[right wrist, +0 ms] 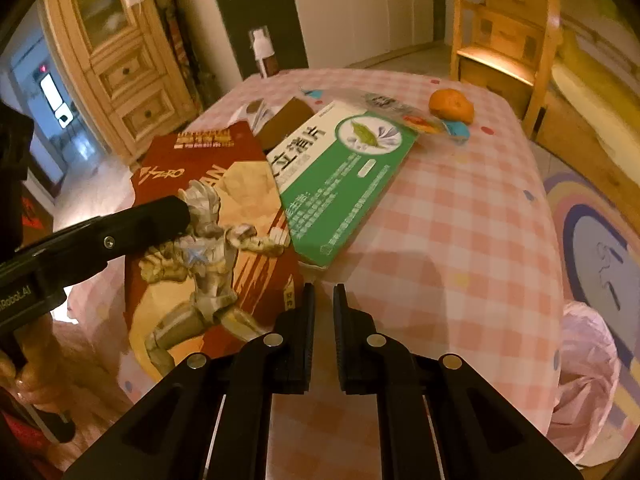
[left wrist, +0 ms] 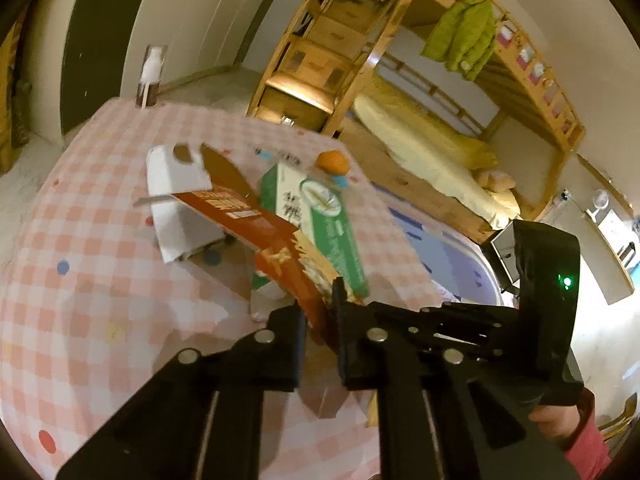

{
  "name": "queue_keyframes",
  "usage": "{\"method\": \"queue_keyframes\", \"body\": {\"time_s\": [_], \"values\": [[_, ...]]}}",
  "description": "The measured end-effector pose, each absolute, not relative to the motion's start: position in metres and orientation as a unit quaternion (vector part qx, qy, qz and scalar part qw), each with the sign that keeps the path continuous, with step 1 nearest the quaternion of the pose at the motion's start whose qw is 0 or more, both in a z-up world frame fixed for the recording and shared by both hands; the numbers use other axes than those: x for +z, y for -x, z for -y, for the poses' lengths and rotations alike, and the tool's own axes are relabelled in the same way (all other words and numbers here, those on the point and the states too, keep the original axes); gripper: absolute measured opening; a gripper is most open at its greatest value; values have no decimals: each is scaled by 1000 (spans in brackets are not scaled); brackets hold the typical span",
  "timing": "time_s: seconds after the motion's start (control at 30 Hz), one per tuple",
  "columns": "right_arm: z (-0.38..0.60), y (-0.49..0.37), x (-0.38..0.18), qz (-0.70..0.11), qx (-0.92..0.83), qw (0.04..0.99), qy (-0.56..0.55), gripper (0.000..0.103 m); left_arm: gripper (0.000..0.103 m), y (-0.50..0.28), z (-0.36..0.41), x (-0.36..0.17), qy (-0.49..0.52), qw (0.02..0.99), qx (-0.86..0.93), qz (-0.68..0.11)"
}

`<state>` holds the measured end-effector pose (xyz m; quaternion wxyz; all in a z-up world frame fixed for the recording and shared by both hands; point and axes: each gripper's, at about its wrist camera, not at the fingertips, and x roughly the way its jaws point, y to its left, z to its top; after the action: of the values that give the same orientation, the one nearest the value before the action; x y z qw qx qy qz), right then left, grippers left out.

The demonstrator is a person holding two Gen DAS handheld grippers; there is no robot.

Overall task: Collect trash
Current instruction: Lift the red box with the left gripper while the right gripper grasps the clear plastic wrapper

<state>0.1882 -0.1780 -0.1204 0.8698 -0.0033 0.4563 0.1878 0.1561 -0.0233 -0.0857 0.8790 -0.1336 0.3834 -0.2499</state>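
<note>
A bedroom with a wooden bunk bed (left wrist: 460, 92) and a wooden cabinet (right wrist: 120, 64) surrounds a table under a pink checked cloth (right wrist: 460, 232). On the cloth, the largest piece of trash is a flattened red-brown box (right wrist: 208, 216) printed with a silver armoured figure and the word "ZERO". Lying against its edge at about two o'clock is a green and white box (right wrist: 340, 176) bearing large Chinese characters and a leaf emblem. Beyond that, near the table's far edge at one o'clock, sits an orange (right wrist: 451, 105), with crumpled wrappers (right wrist: 400, 110) just beside it. A bottle (right wrist: 264, 54) stands at the far edge at eleven o'clock. The left gripper (left wrist: 322, 312) pinches the red-brown box's near edge, lifting it off the cloth. The right gripper (right wrist: 324, 304) is nearly closed with nothing between its fingers, above bare cloth.
</note>
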Motion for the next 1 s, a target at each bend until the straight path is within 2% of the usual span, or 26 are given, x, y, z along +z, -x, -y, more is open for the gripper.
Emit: {"method": "queue_keyframes", "body": {"time_s": [0.17, 0.2, 0.23, 0.3, 0.5, 0.67, 0.8, 1.0], "values": [[211, -183, -102, -419, 168, 890, -57, 11, 0, -133, 17, -57, 116, 896, -287, -318], [218, -182, -99, -409, 156, 897, -66, 16, 0, -127, 13, -48, 108, 905, -287, -295], [223, -182, -96, -399, 144, 903, -72, 29, 0, -122, 9, -42, 100, 913, -283, -275], [230, -186, -94, -388, 126, 909, -87, 43, 0, -118, 3, -31, 81, 935, -251, -236], [237, -218, -98, -390, 83, 910, -116, 44, 0, -153, -3, -35, 53, 953, -154, -255], [220, -246, -102, -392, 76, 914, -75, 46, 0, -185, -2, -39, 45, 952, -130, -274], [198, -265, -102, -383, 101, 918, -33, 64, 0, -196, -13, -39, 57, 950, -126, -281], [178, -293, -101, -369, 128, 921, 5, 66, 0, -205, -21, -43, 64, 947, -123, -290]]}}
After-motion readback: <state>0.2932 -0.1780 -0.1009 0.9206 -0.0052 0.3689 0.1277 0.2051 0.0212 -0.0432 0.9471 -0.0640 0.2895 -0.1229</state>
